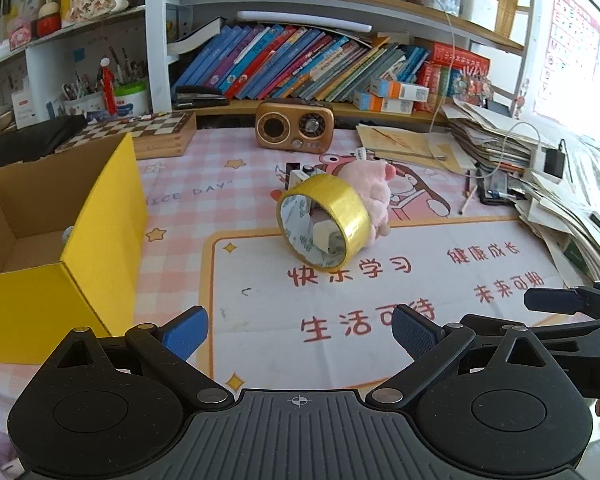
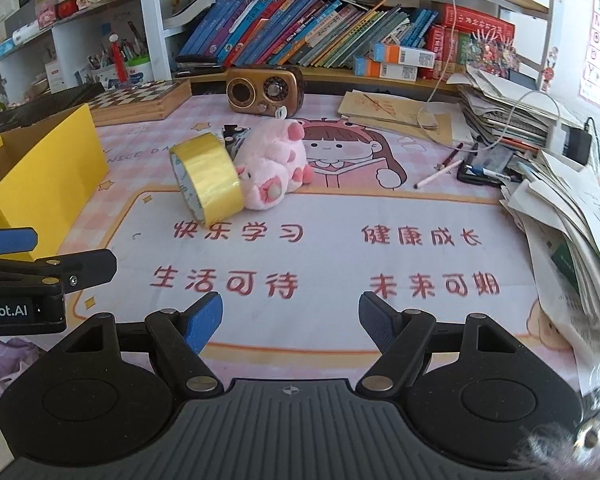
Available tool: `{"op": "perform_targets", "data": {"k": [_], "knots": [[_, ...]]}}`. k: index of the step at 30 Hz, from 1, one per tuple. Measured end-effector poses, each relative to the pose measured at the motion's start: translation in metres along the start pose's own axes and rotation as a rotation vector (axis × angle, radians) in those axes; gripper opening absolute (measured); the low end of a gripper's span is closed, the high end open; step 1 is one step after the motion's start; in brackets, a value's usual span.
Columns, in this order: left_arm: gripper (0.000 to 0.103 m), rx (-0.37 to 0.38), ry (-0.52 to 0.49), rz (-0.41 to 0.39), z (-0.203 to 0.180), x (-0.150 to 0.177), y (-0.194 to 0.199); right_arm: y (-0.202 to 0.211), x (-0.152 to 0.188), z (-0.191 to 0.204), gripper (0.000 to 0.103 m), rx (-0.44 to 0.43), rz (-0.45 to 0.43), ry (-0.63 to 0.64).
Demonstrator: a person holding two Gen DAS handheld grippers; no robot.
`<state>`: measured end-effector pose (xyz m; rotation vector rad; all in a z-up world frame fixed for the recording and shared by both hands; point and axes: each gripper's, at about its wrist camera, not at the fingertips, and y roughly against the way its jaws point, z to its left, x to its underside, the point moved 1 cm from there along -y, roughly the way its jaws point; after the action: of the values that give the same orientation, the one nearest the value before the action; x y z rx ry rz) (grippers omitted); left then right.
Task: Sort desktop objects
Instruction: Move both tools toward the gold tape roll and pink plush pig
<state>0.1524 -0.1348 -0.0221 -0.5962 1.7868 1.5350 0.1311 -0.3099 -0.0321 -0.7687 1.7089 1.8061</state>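
A roll of yellow tape [image 1: 324,220] [image 2: 208,178] stands tilted on the pink desk mat, leaning on a pink plush pig [image 1: 374,194] [image 2: 274,166]. Small black-and-white items [image 1: 298,176] lie behind the roll. An open yellow cardboard box [image 1: 60,240] [image 2: 40,184] stands at the left with a small pale thing inside. My left gripper [image 1: 300,334] is open and holds nothing, well short of the tape. My right gripper [image 2: 290,316] is open too, over the mat's red lettering. Each gripper's blue finger shows at the edge of the other's view.
A brown retro radio [image 1: 294,126] [image 2: 266,90] and a chessboard box [image 1: 156,132] stand at the back. Stacked papers [image 2: 560,208] crowd the right edge. Pens and a phone [image 2: 486,170] lie near them. Shelves of books [image 1: 300,60] rise behind.
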Motion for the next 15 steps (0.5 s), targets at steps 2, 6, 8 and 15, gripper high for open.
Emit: {"op": "perform_targets", "data": {"k": [2, 6, 8, 15], "knots": [[0.100, -0.014, 0.011, 0.003, -0.003, -0.002, -0.004, -0.006, -0.004, -0.006, 0.074, -0.015, 0.004, 0.008], [0.100, -0.046, 0.032, 0.003, -0.009, -0.008, -0.010, -0.015, -0.010, -0.015, 0.074, -0.047, 0.009, 0.024], [0.100, -0.060, 0.040, 0.003, -0.012, -0.011, -0.013, -0.020, -0.013, -0.020, 0.074, -0.060, 0.011, 0.029], [0.100, -0.086, 0.043, -0.003, -0.024, -0.026, -0.027, -0.031, -0.022, -0.040, 0.074, -0.085, 0.012, 0.016]]}}
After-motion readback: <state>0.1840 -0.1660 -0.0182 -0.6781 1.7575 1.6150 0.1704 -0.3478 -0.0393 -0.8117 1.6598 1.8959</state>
